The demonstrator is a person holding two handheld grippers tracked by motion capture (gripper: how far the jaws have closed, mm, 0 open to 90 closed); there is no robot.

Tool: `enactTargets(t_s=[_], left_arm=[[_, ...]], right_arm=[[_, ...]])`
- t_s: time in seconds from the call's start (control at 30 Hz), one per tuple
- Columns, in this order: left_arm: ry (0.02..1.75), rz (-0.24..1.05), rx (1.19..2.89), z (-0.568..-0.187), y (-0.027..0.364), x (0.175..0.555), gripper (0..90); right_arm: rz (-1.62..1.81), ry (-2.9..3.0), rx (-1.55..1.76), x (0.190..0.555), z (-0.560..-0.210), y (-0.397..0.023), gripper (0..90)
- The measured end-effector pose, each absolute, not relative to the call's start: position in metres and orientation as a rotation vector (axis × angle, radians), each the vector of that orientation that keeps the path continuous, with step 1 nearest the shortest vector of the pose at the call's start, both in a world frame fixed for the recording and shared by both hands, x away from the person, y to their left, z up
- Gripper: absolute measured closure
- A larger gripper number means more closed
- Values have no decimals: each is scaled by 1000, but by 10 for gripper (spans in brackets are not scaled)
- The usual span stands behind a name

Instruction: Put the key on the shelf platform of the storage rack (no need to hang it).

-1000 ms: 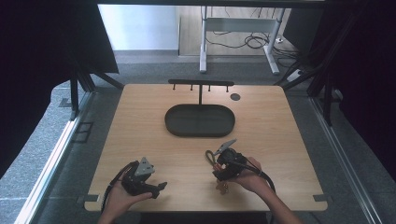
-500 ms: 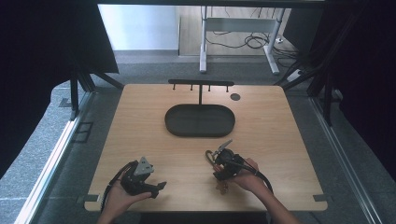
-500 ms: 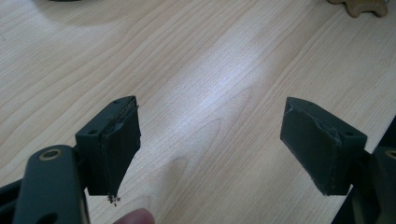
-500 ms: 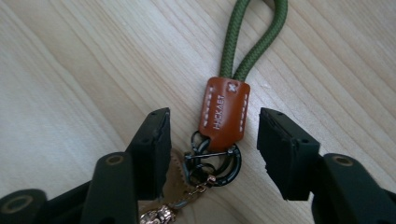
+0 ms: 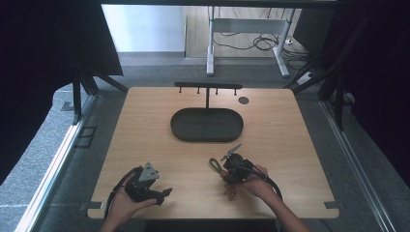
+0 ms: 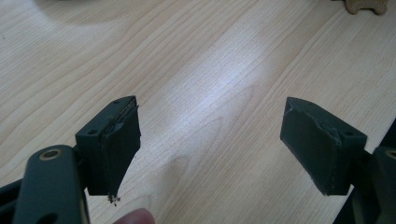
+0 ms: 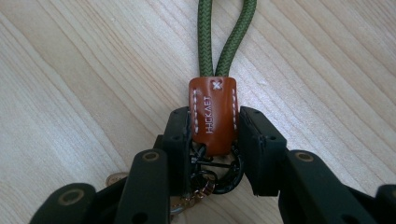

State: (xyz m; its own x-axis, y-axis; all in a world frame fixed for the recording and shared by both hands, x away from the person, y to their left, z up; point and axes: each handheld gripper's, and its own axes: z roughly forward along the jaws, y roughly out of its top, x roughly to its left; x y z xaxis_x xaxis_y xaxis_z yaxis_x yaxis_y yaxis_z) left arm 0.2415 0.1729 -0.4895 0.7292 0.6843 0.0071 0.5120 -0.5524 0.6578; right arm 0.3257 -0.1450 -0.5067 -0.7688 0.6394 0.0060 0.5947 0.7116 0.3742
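Observation:
A keychain lies on the wooden table (image 5: 145,125), with a green cord loop (image 7: 227,32) and a brown leather tab (image 7: 213,116). My right gripper (image 7: 212,126) is shut on that tab, and dark key rings (image 7: 219,172) bunch up behind its jaws. In the high view the right gripper (image 5: 227,166) sits near the table's front, with the green loop (image 5: 214,164) sticking out to its left and a tan charm (image 5: 231,193) below it. My left gripper (image 5: 164,193) rests at the front left. It stands open (image 6: 210,135) over bare wood with nothing between its pads (image 6: 119,135).
A dark oval tray (image 5: 207,124) sits at the table's middle. Behind it stands a black rack with hooks (image 5: 208,87), and a small black disc (image 5: 243,100) lies to its right. A tan object (image 6: 362,5) peeks in at the top right of the left gripper view.

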Motion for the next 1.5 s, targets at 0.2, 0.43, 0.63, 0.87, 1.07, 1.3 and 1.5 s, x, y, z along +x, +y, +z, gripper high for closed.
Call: enactTargets(t_s=[0.2, 0.43, 0.63, 0.87, 1.07, 1.3, 1.5], left_arm=[[910, 348, 2277, -489, 174, 241, 204], [905, 351, 2281, -488, 172, 241, 204], [907, 349, 2281, -488, 173, 241, 204], [903, 353, 2281, -488, 173, 241, 204], [905, 350, 2280, -488, 173, 241, 204], [909, 349, 2279, -488, 174, 241, 204], [906, 348, 2282, -488, 173, 241, 204]], right_arm=[[543, 2817, 995, 326, -504, -146, 667], [577, 2813, 960, 323, -492, -148, 675], [586, 2807, 950, 323, -482, -149, 677], [609, 2793, 923, 323, -466, -151, 678], [614, 2773, 914, 325, -455, -151, 678], [611, 2781, 874, 330, -446, -148, 678], [598, 2786, 847, 332, -441, -146, 678]])
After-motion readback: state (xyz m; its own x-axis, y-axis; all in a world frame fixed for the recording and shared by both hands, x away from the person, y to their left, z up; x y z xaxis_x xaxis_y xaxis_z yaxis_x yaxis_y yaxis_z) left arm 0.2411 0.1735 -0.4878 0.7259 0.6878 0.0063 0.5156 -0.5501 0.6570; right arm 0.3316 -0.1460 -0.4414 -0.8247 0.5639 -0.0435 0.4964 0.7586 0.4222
